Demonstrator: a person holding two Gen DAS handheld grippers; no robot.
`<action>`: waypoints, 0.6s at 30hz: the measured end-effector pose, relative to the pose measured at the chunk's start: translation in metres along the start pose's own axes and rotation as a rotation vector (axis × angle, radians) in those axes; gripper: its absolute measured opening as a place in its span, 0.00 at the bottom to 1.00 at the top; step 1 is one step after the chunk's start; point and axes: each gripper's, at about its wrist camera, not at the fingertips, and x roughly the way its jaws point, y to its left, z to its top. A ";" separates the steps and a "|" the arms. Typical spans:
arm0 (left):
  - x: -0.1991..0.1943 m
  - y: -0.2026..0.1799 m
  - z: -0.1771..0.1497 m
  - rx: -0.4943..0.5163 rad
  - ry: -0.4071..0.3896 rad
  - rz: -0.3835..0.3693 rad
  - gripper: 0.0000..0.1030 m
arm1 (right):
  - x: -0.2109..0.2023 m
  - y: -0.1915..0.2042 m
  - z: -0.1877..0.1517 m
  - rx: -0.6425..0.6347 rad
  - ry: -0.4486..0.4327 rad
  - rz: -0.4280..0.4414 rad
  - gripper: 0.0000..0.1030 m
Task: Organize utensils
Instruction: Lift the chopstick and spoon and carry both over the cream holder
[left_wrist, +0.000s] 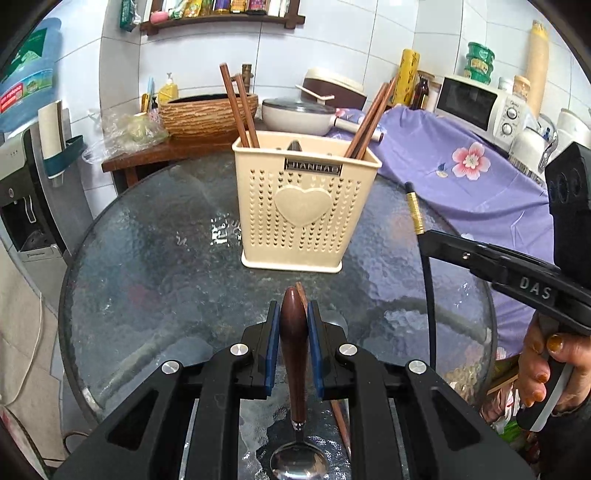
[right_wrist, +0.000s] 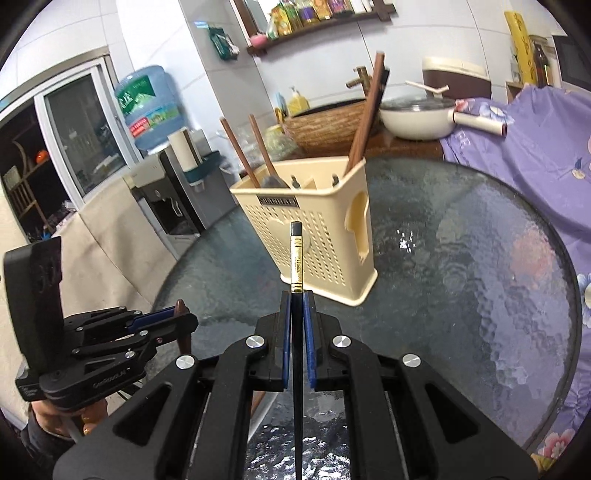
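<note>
The cream utensil holder (left_wrist: 306, 201), perforated with small hearts and split into compartments, is standing at mid-frame in the left wrist view on the round glass counter (left_wrist: 147, 258), already carrying brown wooden chopsticks (left_wrist: 236, 107) at both ends. The left gripper (left_wrist: 293, 347) is pinching a spoon (left_wrist: 293, 354) by its dark wooden handle, the steel bowl hanging toward the bottom edge. The right gripper (right_wrist: 297, 339) is holding its jaws pressed together on a black chopstick (right_wrist: 296, 258) with a gold band, its end pointing at the holder. To do this step well, each piece probably ought to be lifted clear above the rim, tipped nearer upright and lowered into a free compartment, one hand at a time, so neither nudges the light holder.
</note>
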 end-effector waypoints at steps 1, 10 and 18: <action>-0.003 0.000 0.001 0.002 -0.007 -0.002 0.14 | -0.005 0.001 0.001 -0.001 -0.009 0.007 0.07; -0.027 -0.006 0.009 0.023 -0.074 -0.014 0.14 | -0.032 0.012 0.008 -0.040 -0.064 0.023 0.07; -0.031 -0.007 0.016 0.023 -0.094 -0.004 0.14 | -0.040 0.017 0.014 -0.060 -0.085 0.017 0.07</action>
